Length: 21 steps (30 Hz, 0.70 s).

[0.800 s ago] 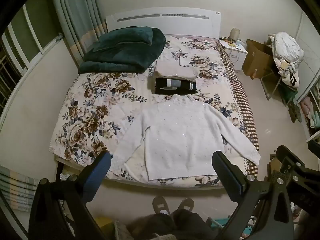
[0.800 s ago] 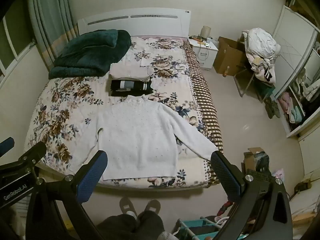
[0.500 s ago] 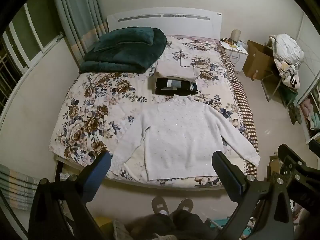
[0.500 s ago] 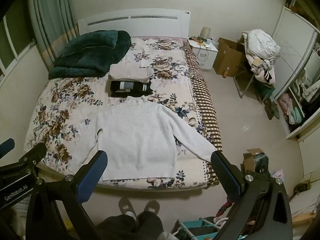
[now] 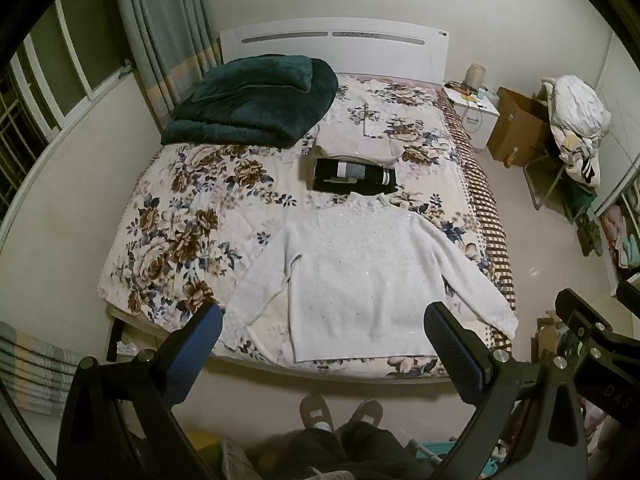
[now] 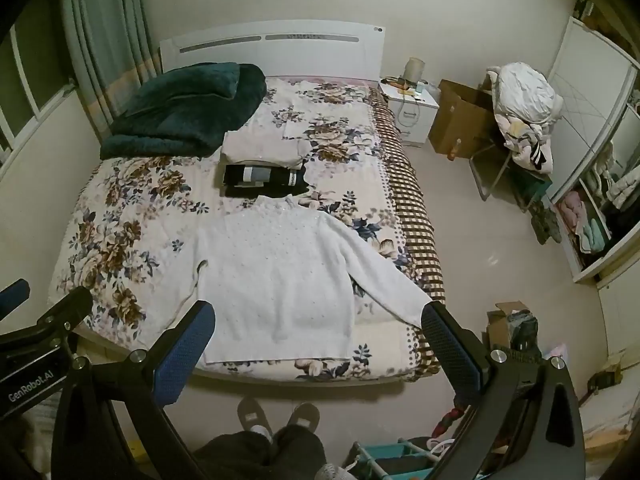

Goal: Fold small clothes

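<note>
A white knitted sweater [image 5: 360,276] lies flat on the floral bed [image 5: 180,232], front up, both sleeves spread out; its hem is near the bed's foot edge. It also shows in the right wrist view [image 6: 276,280]. My left gripper [image 5: 322,344] is open and empty, held high above the foot of the bed. My right gripper [image 6: 318,340] is open and empty too, at the same height to the right. Neither touches the sweater.
A folded black garment [image 5: 354,176] and a folded pale one [image 5: 356,146] lie behind the sweater. A dark green blanket [image 5: 256,100] sits at the head. A nightstand [image 6: 410,110], cardboard box [image 6: 460,124], laden chair [image 6: 520,120] and open wardrobe [image 6: 592,216] stand to the right.
Both views have shifted very slightly; the grippers stay open and the sweater has not moved.
</note>
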Motion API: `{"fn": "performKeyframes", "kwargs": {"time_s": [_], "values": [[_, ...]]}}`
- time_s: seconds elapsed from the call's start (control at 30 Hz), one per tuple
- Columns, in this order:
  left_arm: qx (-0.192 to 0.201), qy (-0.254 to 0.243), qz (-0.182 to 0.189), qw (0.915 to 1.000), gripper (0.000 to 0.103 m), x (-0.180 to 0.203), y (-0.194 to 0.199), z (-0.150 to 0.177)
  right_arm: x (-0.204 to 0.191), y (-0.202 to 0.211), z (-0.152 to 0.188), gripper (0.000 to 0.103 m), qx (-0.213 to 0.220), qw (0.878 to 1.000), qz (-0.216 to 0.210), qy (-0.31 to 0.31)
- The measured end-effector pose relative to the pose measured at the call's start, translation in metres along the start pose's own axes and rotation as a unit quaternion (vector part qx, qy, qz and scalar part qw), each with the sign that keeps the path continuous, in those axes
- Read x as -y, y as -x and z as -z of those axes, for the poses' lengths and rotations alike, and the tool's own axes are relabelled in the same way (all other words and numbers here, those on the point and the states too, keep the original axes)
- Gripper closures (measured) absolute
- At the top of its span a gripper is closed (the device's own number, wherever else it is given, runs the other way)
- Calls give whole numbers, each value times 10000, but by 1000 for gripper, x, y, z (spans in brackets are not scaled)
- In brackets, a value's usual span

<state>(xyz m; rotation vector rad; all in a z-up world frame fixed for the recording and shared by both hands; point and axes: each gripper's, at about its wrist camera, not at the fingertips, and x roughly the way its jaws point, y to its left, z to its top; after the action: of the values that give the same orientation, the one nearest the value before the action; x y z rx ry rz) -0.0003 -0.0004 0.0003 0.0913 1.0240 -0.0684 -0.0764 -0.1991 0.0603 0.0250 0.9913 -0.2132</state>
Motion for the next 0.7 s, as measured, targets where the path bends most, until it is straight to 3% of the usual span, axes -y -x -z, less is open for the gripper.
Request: {"fn": "performKeyframes", "kwargs": {"time_s": [0.7], "values": [[38,35,43,10000,0,-1,0,1,-3,5,-1,0,57,10000,-9,1]]}}
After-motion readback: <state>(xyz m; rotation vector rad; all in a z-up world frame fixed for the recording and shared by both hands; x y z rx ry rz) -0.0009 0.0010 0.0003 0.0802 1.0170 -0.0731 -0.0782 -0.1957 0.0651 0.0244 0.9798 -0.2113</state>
